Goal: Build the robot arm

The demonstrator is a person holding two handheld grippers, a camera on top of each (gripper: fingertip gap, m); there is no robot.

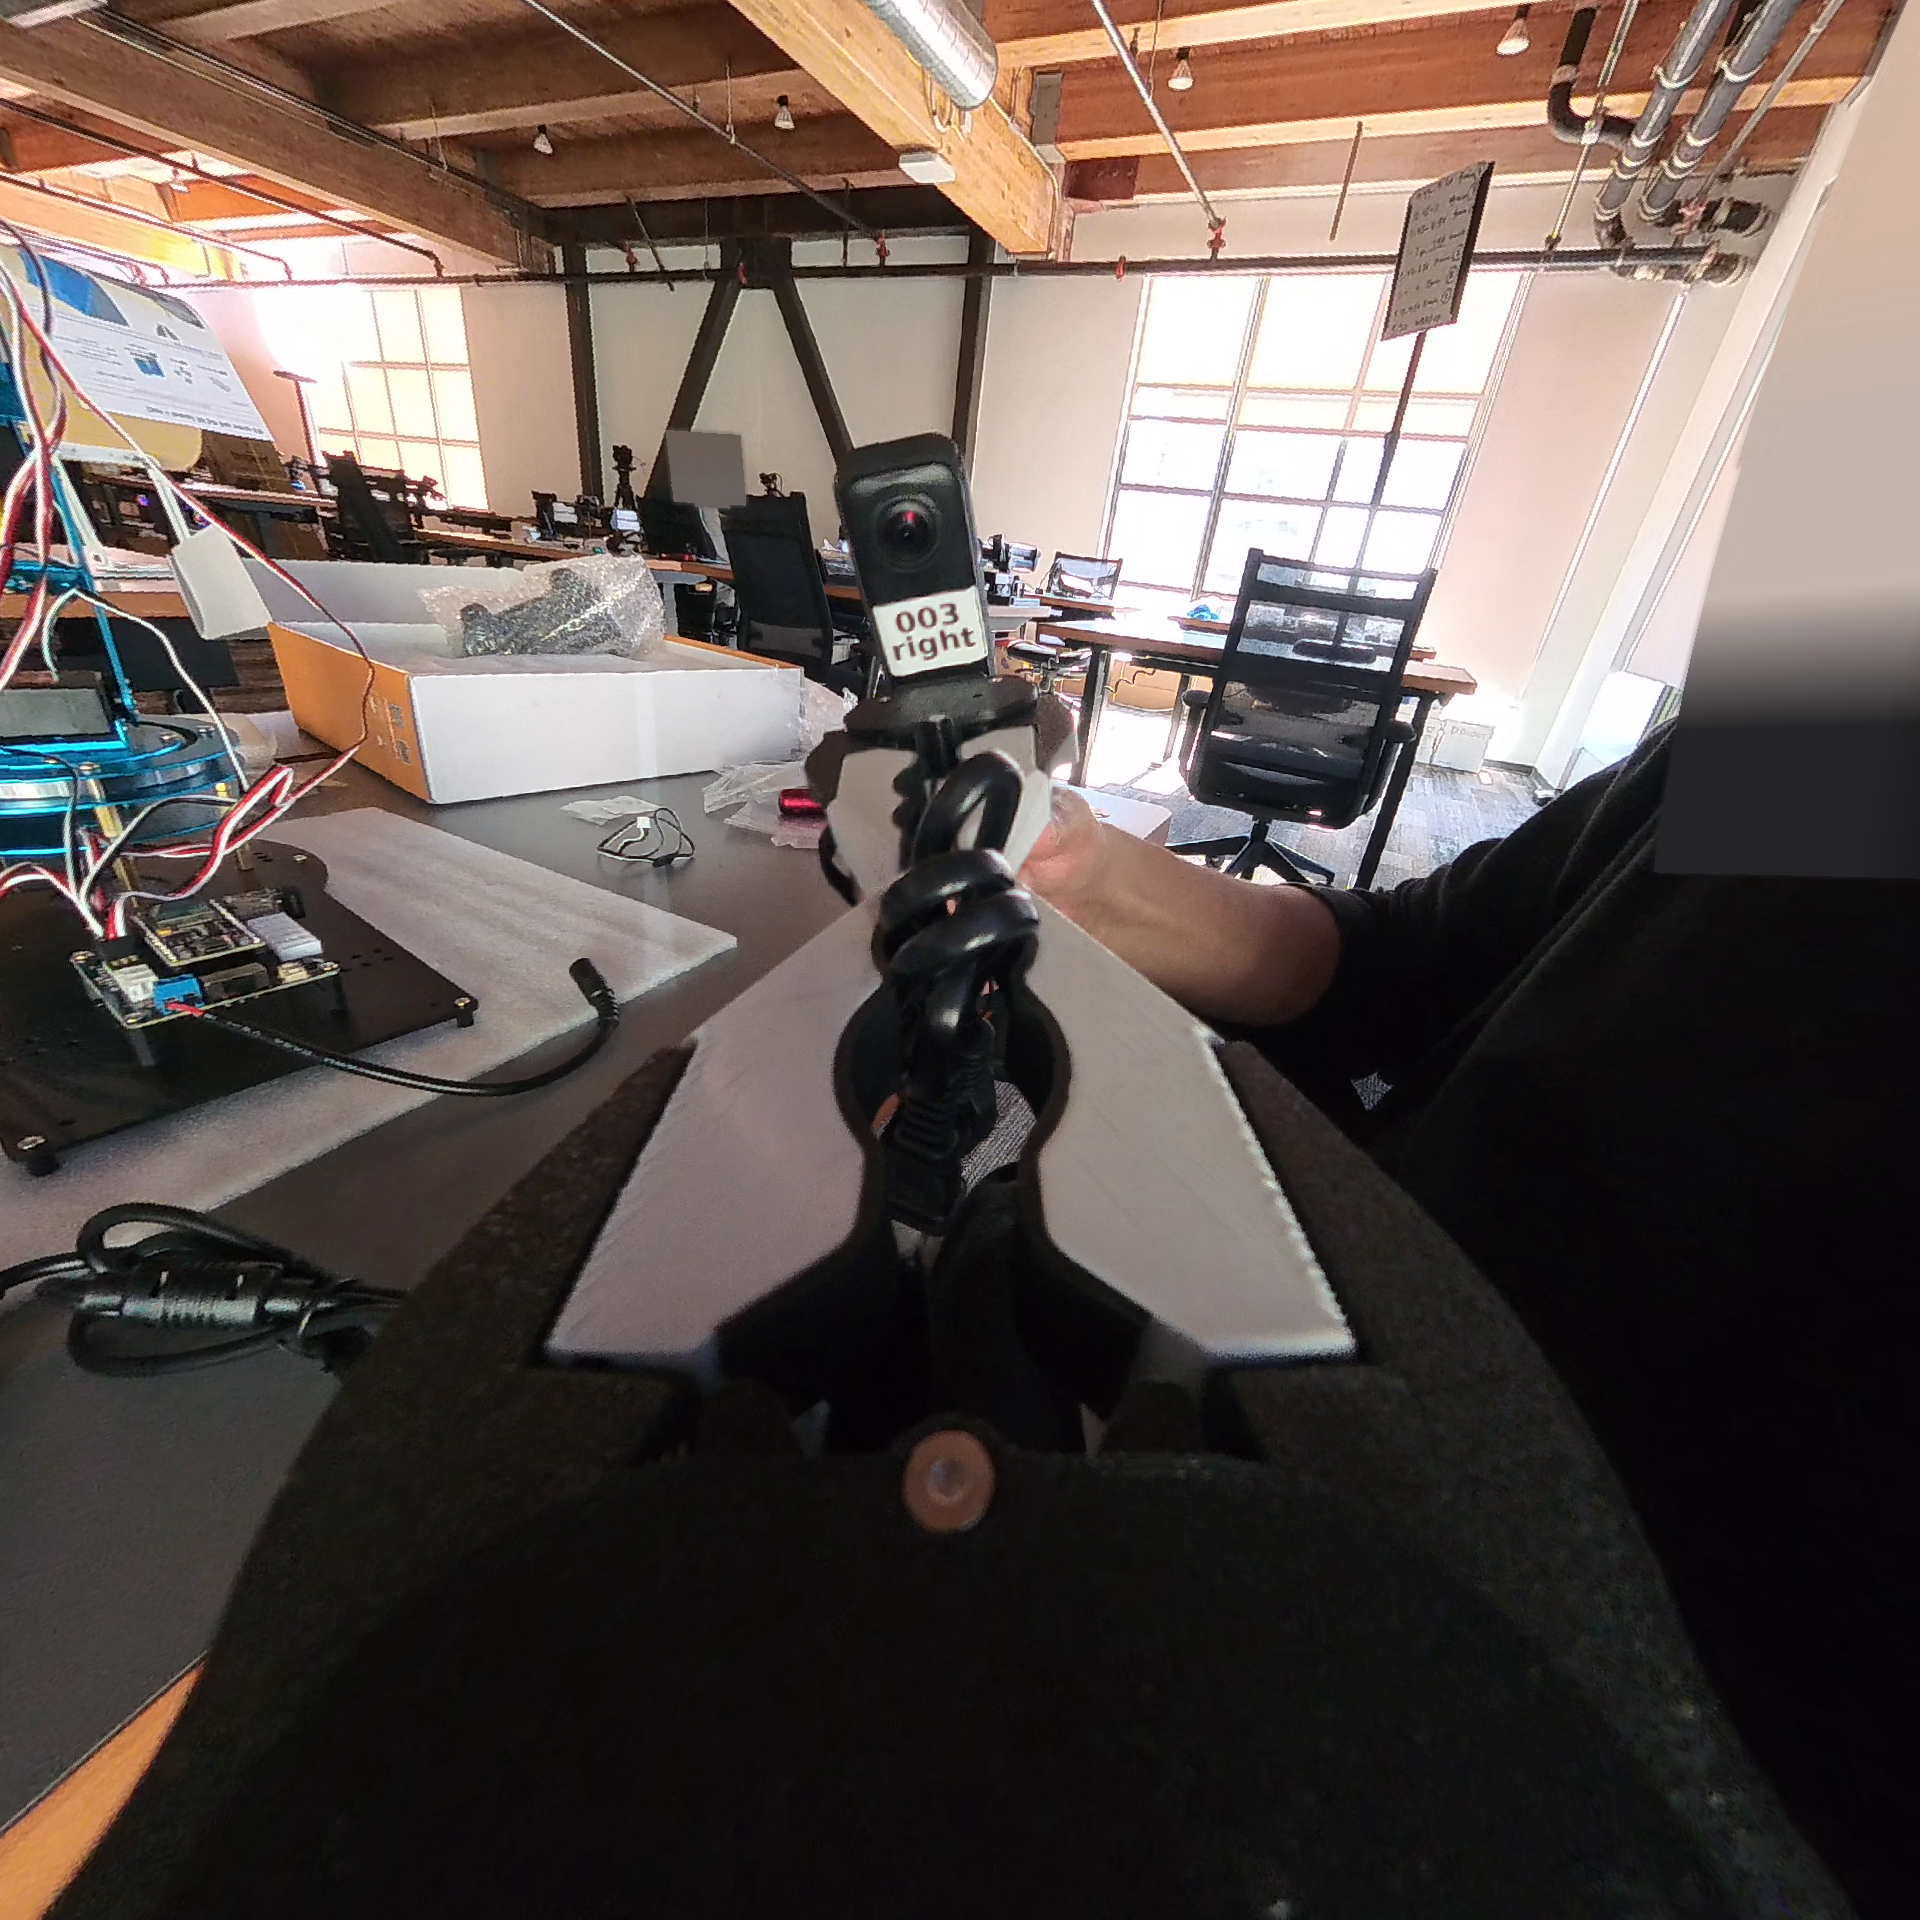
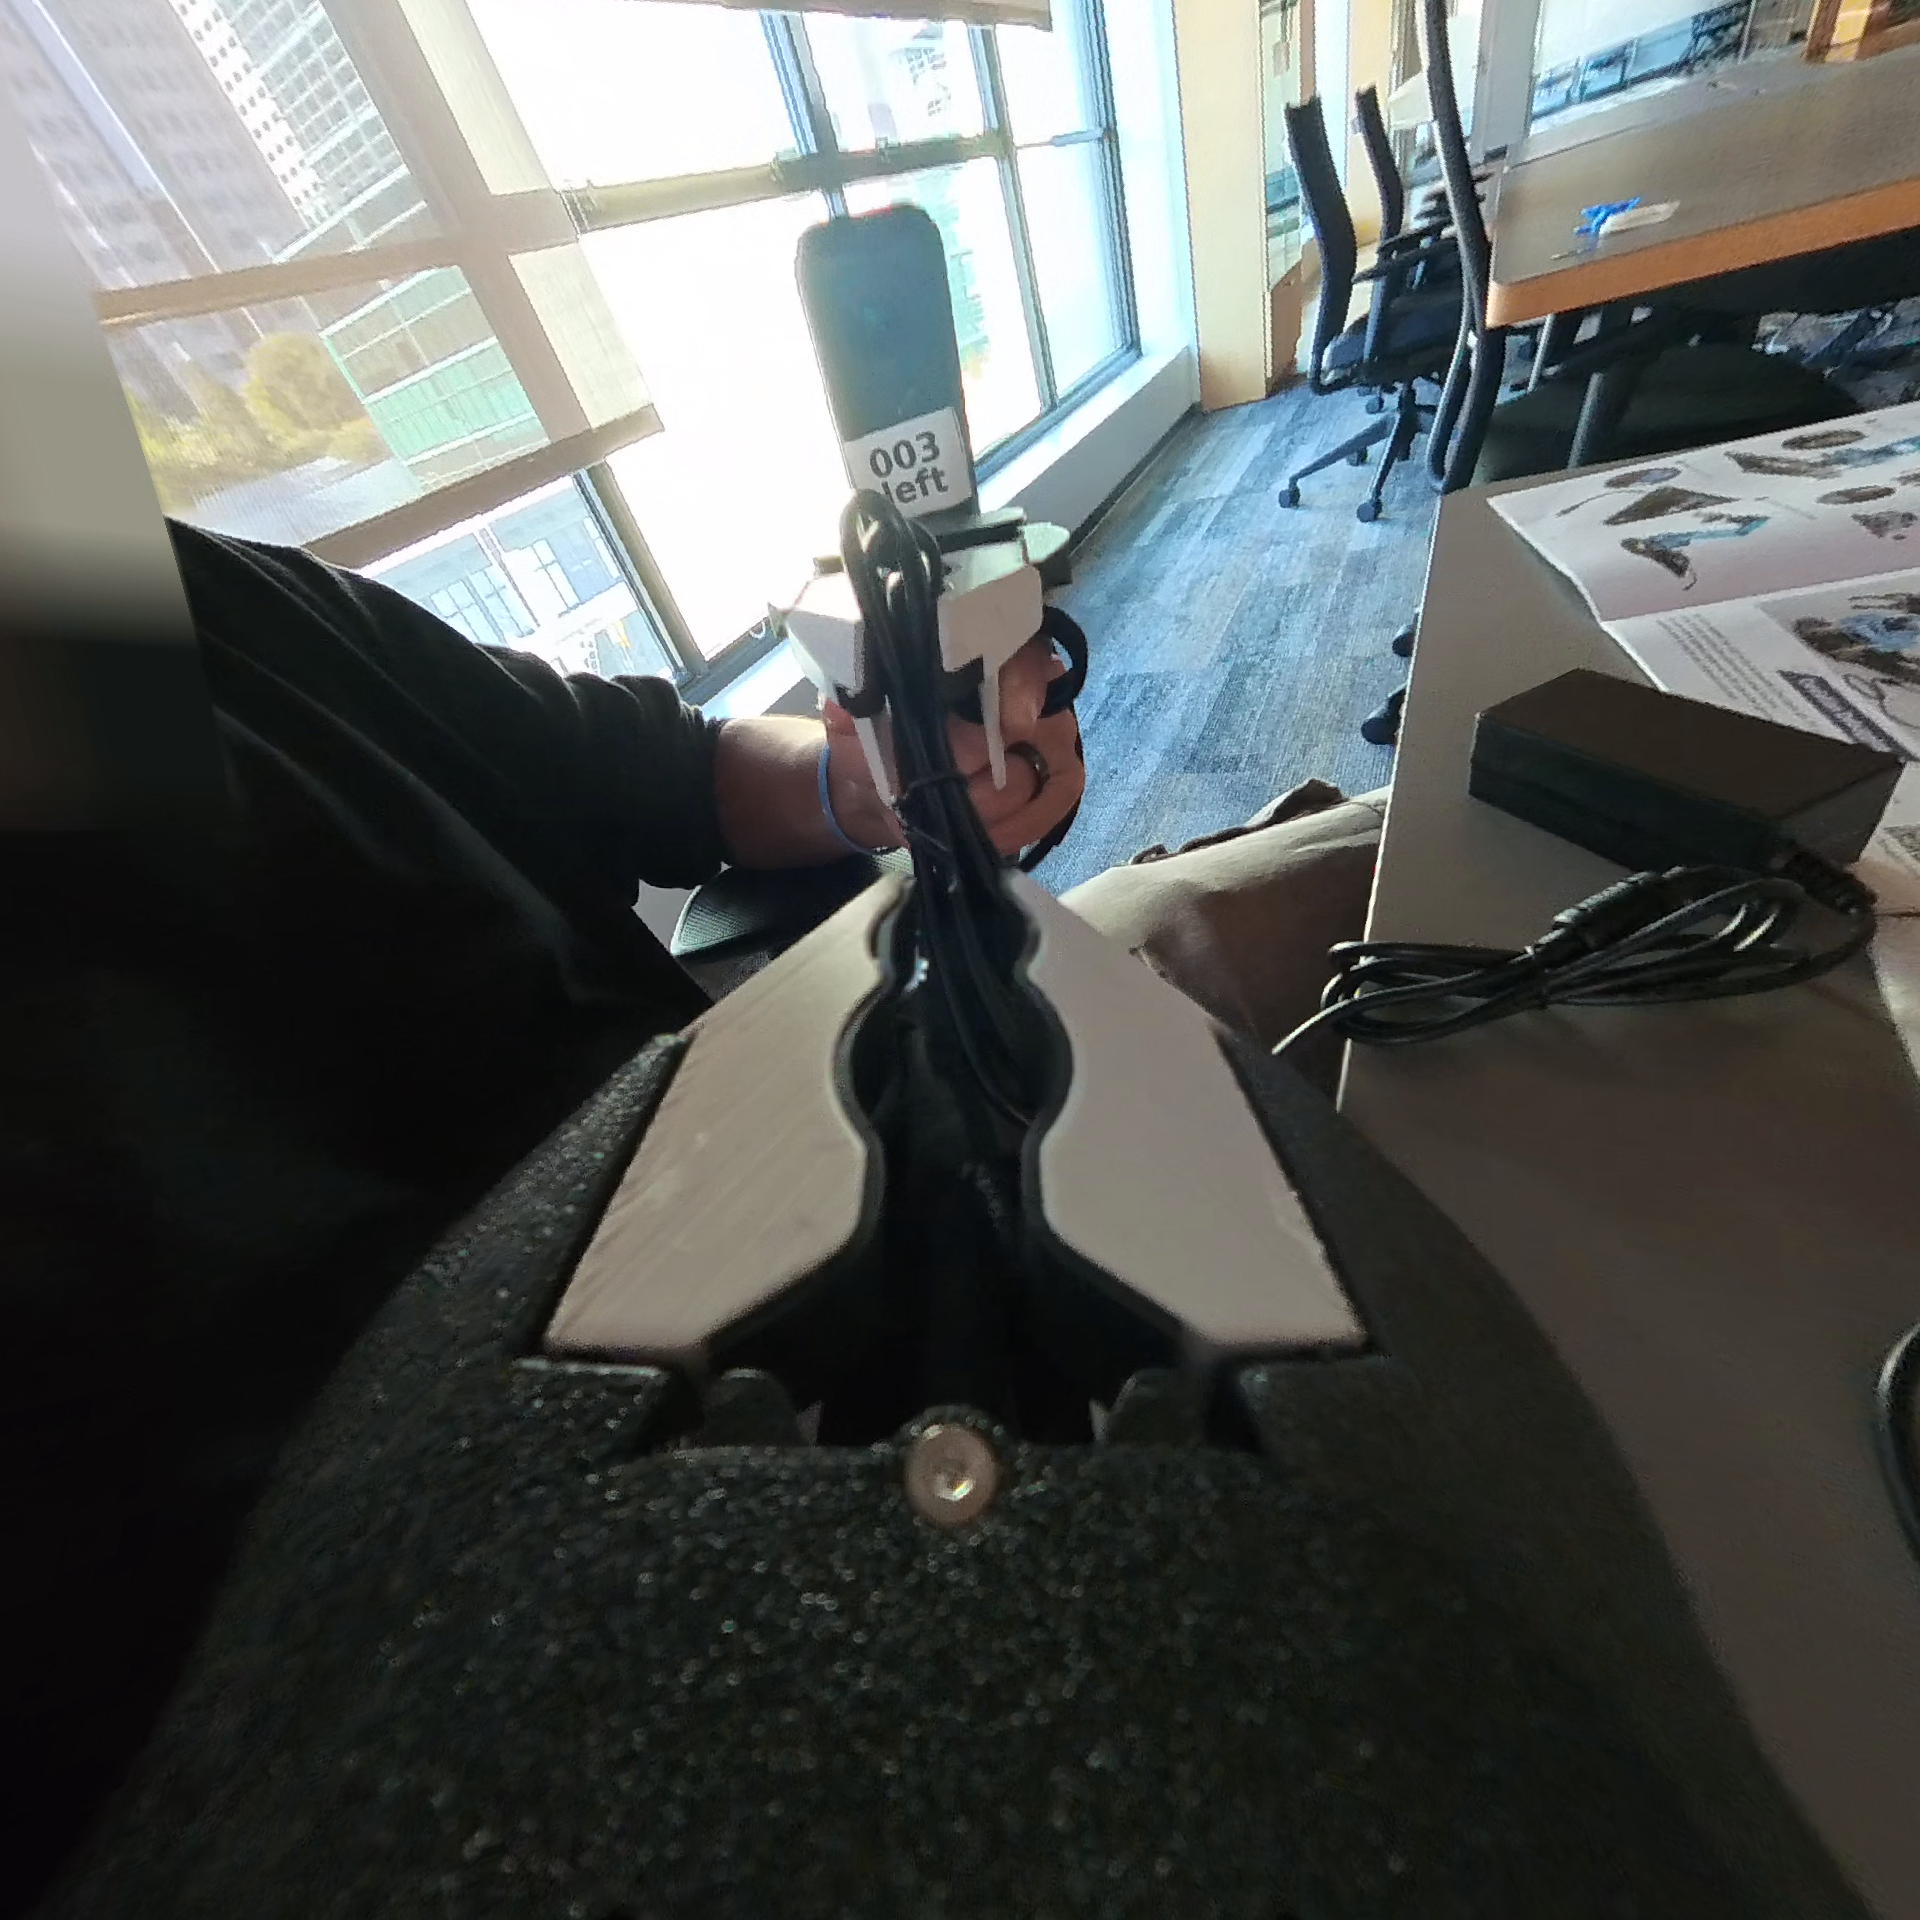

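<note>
A bundled black cable (image 1: 940,1101) tied with a thin twist tie is held in the air between both grippers. In the left wrist view my left gripper (image 1: 951,920) is shut on one end of the bundle, its loops sticking out past the fingertips. The right gripper (image 1: 951,831) faces it just beyond, closed on the same loops. In the right wrist view my right gripper (image 2: 956,894) is shut on the cable (image 2: 930,810), which runs up into the left gripper (image 2: 925,727), held by a hand.
On the grey table (image 1: 665,883) lie a circuit board on a black plate (image 1: 208,956), a white and orange box (image 1: 540,717), a blue kit with wires (image 1: 62,665) and another cable bundle (image 1: 197,1299). A black power adapter (image 2: 1662,769), its coiled cord (image 2: 1579,956) and printed sheets (image 2: 1766,540) lie right. Left tips to right tips: about 4 cm. The black power adapter (image 2: 1662,769) sits 20 cm or so from the ends of my right fingers.
</note>
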